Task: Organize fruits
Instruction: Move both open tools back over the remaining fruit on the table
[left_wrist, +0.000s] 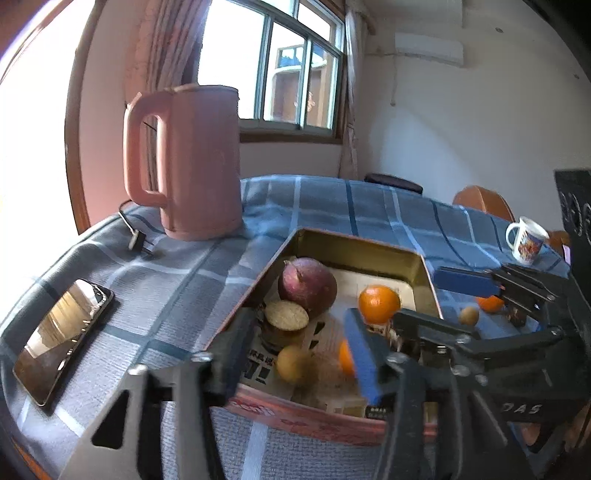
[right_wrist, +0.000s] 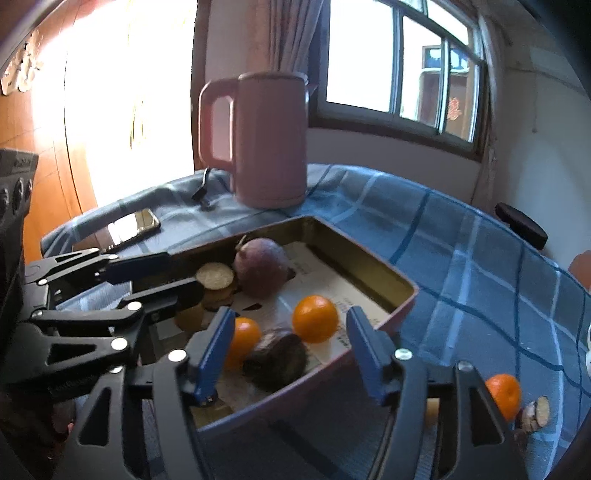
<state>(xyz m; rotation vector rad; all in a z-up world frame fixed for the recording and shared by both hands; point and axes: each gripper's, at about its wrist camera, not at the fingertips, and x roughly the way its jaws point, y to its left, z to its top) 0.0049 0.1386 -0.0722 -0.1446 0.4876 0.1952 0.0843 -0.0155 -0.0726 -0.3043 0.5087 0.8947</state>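
**Both grippers spread over the fruit box**

Left gripper (left_wrist: 295, 354) is held spread above the box (left_wrist: 325, 421), nothing pinched; a yellowish fruit (left_wrist: 293, 363) and an orange (left_wrist: 345, 358) are seen blurred between its fingers, likely just dropped. Right gripper (right_wrist: 291, 354) is likewise spread, empty, over a dark fruit (right_wrist: 275, 360) at its 12 o'clock. Fruits are gathered in the box so they stay together. One orange (right_wrist: 504, 395) and a cut piece (right_wrist: 535, 413) are left on the tablecloth (right_wrist: 461, 258) at 4 o'clock of the box.
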